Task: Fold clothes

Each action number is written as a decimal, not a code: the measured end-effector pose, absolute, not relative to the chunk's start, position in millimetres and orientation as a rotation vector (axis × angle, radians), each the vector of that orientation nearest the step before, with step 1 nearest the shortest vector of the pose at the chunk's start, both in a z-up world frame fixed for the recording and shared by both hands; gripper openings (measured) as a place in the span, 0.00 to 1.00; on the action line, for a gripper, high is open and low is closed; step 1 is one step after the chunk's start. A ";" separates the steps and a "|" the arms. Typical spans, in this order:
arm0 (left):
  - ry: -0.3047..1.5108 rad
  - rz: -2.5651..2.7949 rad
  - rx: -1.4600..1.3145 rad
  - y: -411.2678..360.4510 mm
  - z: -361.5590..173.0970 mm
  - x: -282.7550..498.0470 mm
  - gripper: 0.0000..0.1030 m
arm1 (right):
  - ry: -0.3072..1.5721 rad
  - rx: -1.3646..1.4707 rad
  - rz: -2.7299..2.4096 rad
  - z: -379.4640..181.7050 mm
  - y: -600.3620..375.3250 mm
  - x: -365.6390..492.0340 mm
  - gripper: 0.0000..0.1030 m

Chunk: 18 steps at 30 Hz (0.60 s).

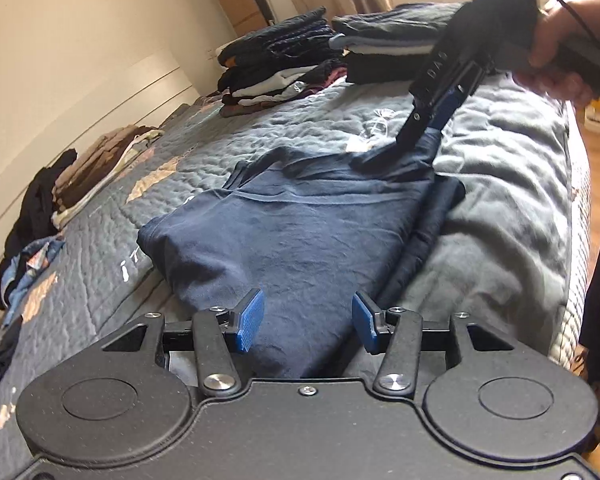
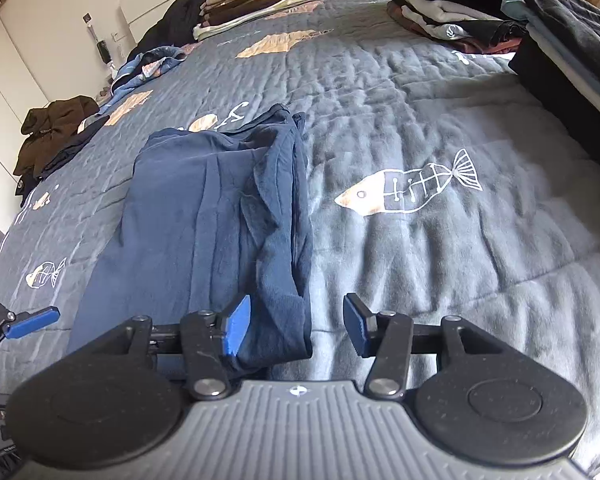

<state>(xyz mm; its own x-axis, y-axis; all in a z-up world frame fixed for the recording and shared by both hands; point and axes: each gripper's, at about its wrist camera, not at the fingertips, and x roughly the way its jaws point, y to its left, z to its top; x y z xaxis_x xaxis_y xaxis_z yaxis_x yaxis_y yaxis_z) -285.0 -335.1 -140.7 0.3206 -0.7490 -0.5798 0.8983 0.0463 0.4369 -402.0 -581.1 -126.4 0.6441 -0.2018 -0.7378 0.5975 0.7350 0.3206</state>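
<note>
Currently, garment: navy shirt [image 1: 300, 236], folded lengthwise into a long strip, flat on the grey quilt [image 1: 500, 200] with fish prints.
Left gripper [image 1: 308, 322]: jaws spread, blue pads apart; the near end of the shirt lies between and under them, pads not pressing on the cloth.
Right gripper [image 2: 296, 330]: jaws spread; the shirt's doubled right edge runs up between the fingers, lying close against the left pad [image 2: 236, 330], with no pinch visible; the right pad stands over bare quilt.
Right gripper, seen from left wrist [image 1: 414, 136]: tilted down over the far end of the shirt, tips at or just above the cloth; contact cannot be told. A hand [image 1: 560, 40] holds its handle.
Surroundings: folded stacks [image 1: 284, 60] at the far side of the bed; unfolded clothes [image 2: 56, 132] near its left edge.
</note>
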 end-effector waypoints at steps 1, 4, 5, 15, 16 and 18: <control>0.200 -1.270 0.870 -334.2 -144.1 -287.8 0.47 | 0.741 0.594 -0.488 -128.2 -579.6 -403.7 0.50; 0.157 -1.255 0.931 -332.7 -153.7 -293.2 0.47 | 0.758 0.594 -0.508 -133.8 -577.7 -403.6 0.50; 0.145 -1.247 0.949 -332.8 -156.8 -293.8 0.47 | 0.763 0.594 -0.515 -135.6 -577.2 -403.4 0.51; 0.088 -1.245 1.041 -331.2 -164.0 -294.2 0.06 | 0.767 0.648 -0.527 -148.4 -580.6 -400.4 0.53; 0.086 -1.241 1.034 -330.9 -161.5 -292.8 0.06 | 0.758 0.665 -0.520 -149.5 -580.8 -400.7 0.53; 0.090 -1.234 1.003 -330.5 -155.2 -289.0 0.06 | 0.734 0.691 -0.502 -148.8 -580.5 -401.6 0.51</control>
<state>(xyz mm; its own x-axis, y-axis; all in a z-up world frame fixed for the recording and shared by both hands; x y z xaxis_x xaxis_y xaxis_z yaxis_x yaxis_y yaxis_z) -289.0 -330.5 -155.2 0.3834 -0.7380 -0.5553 0.8110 -0.0188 0.5848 -401.6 -580.5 -148.8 0.6447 -0.1747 -0.7442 0.6305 0.6719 0.3885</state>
